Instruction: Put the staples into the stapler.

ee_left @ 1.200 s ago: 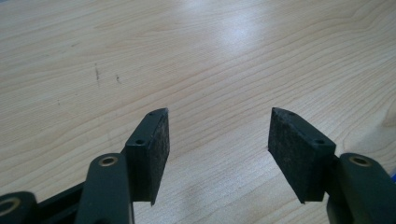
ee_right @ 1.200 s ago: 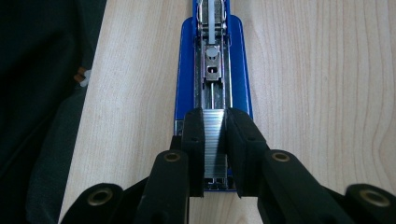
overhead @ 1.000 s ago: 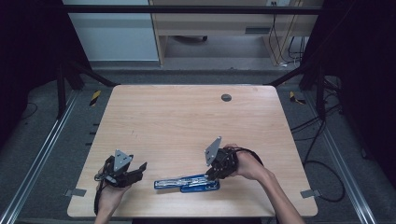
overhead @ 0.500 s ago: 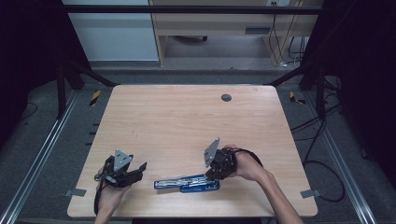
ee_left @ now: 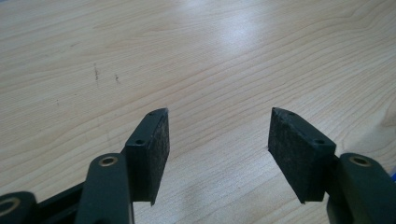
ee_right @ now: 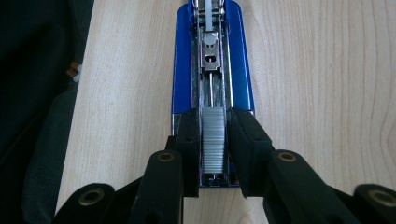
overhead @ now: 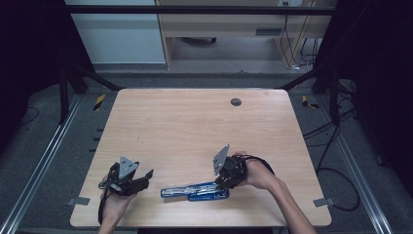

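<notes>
A lab: wooden table [overhead: 195, 126] inside a black frame [overhead: 78, 73], trailing cables [overhead: 336, 131].

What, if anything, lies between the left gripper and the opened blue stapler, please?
Nothing visible. Bare table separates the left gripper from the stapler, and its open jaws face bare wood. The right gripper already straddles the staple strip.

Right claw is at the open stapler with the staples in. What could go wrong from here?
1. The right claw has just been opening around the staple strip in the blue stapler; if a pad catches the strip, pulling away may lift it out.
2. The left claw hangs open, away from the stapler, so nothing steadies it; a nudge might slide it.
</notes>
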Motion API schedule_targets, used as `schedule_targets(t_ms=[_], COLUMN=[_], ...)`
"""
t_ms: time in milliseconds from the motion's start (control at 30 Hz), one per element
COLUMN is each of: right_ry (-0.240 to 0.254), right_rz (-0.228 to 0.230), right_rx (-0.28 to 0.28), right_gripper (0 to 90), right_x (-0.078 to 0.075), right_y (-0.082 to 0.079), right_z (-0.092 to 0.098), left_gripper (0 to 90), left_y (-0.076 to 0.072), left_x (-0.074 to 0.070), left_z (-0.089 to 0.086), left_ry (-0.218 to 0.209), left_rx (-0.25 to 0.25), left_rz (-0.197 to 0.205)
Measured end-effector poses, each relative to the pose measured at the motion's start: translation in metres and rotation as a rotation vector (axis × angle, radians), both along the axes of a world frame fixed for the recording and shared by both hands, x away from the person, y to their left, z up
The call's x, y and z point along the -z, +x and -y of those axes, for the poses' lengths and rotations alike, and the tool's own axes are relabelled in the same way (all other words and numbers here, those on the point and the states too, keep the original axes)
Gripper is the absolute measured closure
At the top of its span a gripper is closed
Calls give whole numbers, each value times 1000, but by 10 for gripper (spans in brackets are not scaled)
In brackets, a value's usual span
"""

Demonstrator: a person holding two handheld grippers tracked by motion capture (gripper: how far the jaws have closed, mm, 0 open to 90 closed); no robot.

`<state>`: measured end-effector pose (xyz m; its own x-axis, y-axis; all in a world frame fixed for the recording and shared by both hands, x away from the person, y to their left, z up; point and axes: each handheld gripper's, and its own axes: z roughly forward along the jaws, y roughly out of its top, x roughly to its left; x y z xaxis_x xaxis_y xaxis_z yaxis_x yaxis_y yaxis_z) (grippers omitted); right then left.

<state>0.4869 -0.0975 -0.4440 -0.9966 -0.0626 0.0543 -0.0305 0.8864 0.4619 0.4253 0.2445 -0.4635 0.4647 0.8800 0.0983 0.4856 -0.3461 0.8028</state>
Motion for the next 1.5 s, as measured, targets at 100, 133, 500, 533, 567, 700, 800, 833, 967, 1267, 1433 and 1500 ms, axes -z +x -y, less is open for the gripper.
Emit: schedule_targets(t_ms=[100,133,500,533,567,700,800,833,967,1267,1433,1500], right_ry=[10,14,45,39,38,36,34,33,34,35,45,42], right_rz=[-11,-14,-2,0,3,5,-1,0,-2,10,-2,-9], right_rx=[10,15,-7,-2,-5,-13,-3,-10,-11,7,17,13], right_gripper=[767,770,780,780,780,779,779,779,776,720,739,752], right_x=[0,-1,-3,-4,-4,-3,-1,0,1,0,0,0], right_y=[0,0,0,-1,-1,0,-1,0,0,0,0,1], right_z=[1,2,1,1,1,0,0,0,1,3,2,1], left_gripper=[382,382,383,382,382,382,382,382,382,382,382,382], left_y=[0,0,0,0,0,0,0,0,0,0,0,0], left_x=[0,0,0,0,0,0,0,0,0,0,0,1], left_z=[0,0,0,0,0,0,0,0,0,0,1,1], left_ry=[-1,0,1,1,0,1,1,1,1,5,3,2], left_rx=[0,0,0,0,0,1,0,0,1,4,3,3], left_rz=[-1,-1,0,0,-1,-1,-1,-1,-1,-3,-4,-6])
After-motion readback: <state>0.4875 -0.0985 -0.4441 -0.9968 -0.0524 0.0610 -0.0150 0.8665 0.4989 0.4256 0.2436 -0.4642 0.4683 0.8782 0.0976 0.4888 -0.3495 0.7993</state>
